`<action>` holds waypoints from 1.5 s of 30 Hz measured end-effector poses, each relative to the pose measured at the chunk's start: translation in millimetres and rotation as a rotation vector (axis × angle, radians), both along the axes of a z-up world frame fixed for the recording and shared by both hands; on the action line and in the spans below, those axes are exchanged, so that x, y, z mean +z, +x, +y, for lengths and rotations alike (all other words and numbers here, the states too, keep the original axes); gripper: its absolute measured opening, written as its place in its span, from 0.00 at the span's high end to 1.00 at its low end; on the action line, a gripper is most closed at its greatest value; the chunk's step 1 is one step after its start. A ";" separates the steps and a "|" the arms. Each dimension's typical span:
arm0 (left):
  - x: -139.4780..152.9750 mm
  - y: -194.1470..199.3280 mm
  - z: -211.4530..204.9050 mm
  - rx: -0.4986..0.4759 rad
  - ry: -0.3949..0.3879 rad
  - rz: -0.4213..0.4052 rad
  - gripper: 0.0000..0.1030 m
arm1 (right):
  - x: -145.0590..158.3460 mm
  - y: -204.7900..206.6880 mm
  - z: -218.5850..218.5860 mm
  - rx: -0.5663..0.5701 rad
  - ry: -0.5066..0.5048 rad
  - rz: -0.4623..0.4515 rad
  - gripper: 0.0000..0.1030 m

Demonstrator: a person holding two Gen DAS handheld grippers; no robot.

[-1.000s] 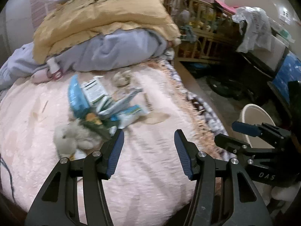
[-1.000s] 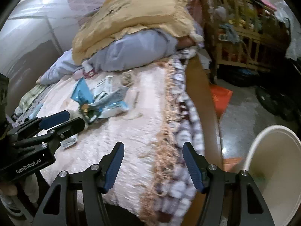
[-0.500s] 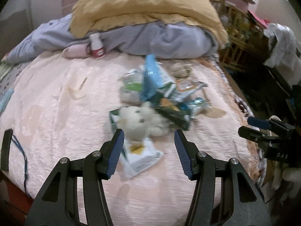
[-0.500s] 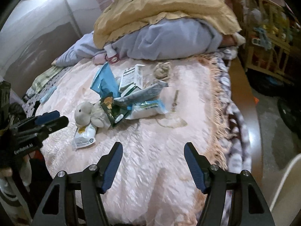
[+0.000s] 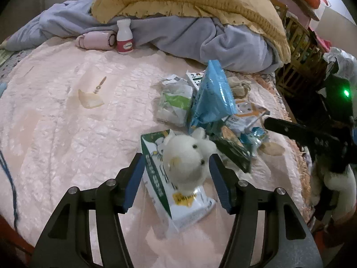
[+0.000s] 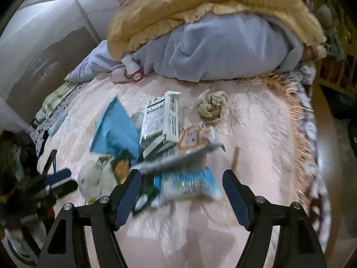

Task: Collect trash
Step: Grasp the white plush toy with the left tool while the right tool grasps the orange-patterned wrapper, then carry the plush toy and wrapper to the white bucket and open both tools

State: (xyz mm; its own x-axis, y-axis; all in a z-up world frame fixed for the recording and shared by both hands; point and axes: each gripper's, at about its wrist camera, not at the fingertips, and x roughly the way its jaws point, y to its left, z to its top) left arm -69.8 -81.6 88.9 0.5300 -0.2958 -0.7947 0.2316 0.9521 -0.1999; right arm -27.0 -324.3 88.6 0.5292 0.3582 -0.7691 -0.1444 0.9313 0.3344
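Note:
A pile of trash lies on the pink bed cover [image 5: 67, 134]: a blue pouch [image 5: 213, 98], a green and white carton [image 5: 165, 192], a crumpled green wrapper [image 5: 175, 102], a dark snack bag [image 5: 232, 150]. A white plush toy [image 5: 187, 158] sits on the carton. My left gripper [image 5: 175, 181] is open, its jaws on either side of the plush toy, not touching. My right gripper [image 6: 181, 192] is open just in front of a blue and white packet [image 6: 187, 184]. In the right wrist view the blue pouch [image 6: 115, 129], a white box [image 6: 161, 117] and a paper wad [image 6: 212, 103] show.
Folded yellow and grey blankets [image 5: 189, 11] fill the bed's far side, with a small white bottle [image 5: 124, 36] and a pink roll [image 5: 94, 41] before them. A scrap and stick [image 5: 90, 98] lie at left. A wooden crib [image 5: 301, 44] stands at right.
Both grippers have swung from the bed's right edge toward the trash pile and come closer. The left now straddles the plush toy; the bin has left the right wrist view.

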 end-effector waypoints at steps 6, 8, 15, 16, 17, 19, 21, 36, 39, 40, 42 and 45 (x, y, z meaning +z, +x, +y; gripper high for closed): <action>-10.5 19.5 -5.2 -0.018 -0.028 0.008 0.40 | -30.6 36.6 -6.0 -0.041 0.110 0.081 0.29; -13.0 22.6 -8.7 -0.033 -0.035 0.011 0.40 | -39.0 41.3 -5.4 -0.047 0.149 0.097 0.32; -13.6 18.5 -22.2 -0.108 -0.051 -0.006 0.52 | -28.7 27.5 -9.8 -0.052 0.160 0.015 0.69; -12.6 18.2 -21.7 -0.109 -0.059 -0.003 0.54 | -21.9 22.9 -12.7 -0.053 0.163 -0.006 0.71; -11.6 17.8 -21.1 -0.110 -0.068 0.003 0.55 | -14.1 17.7 -16.0 -0.052 0.170 -0.025 0.73; -6.0 13.1 -20.2 -0.116 -0.074 0.002 0.58 | 0.2 8.7 -21.5 -0.055 0.167 -0.060 0.73; 4.8 5.6 -18.9 -0.122 -0.075 -0.024 0.59 | 15.1 -2.1 -27.3 -0.059 0.162 -0.096 0.73; 81.1 -48.2 -51.7 -0.208 -0.110 -0.171 0.59 | 79.5 -112.3 -72.0 -0.109 0.112 -0.236 0.73; 83.9 -58.8 -76.3 -0.253 -0.116 -0.170 0.59 | 81.5 -139.0 -87.4 -0.135 0.084 -0.241 0.73; 84.4 -63.1 -86.4 -0.270 -0.114 -0.172 0.59 | 81.0 -145.5 -91.8 -0.143 0.077 -0.241 0.73; 83.5 -71.3 -107.1 -0.304 -0.105 -0.173 0.59 | 80.4 -161.8 -104.0 -0.168 0.062 -0.237 0.73; 81.9 -81.3 -134.5 -0.347 -0.100 -0.168 0.59 | 77.7 -186.6 -125.0 -0.217 0.038 -0.232 0.73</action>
State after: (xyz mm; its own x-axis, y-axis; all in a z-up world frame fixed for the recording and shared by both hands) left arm -151.1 -216.2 170.8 0.5051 -0.5512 -0.6641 0.5731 0.7896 -0.2195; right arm -213.6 -449.4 166.3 0.7560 0.2442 -0.6074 -0.0200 0.9360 0.3514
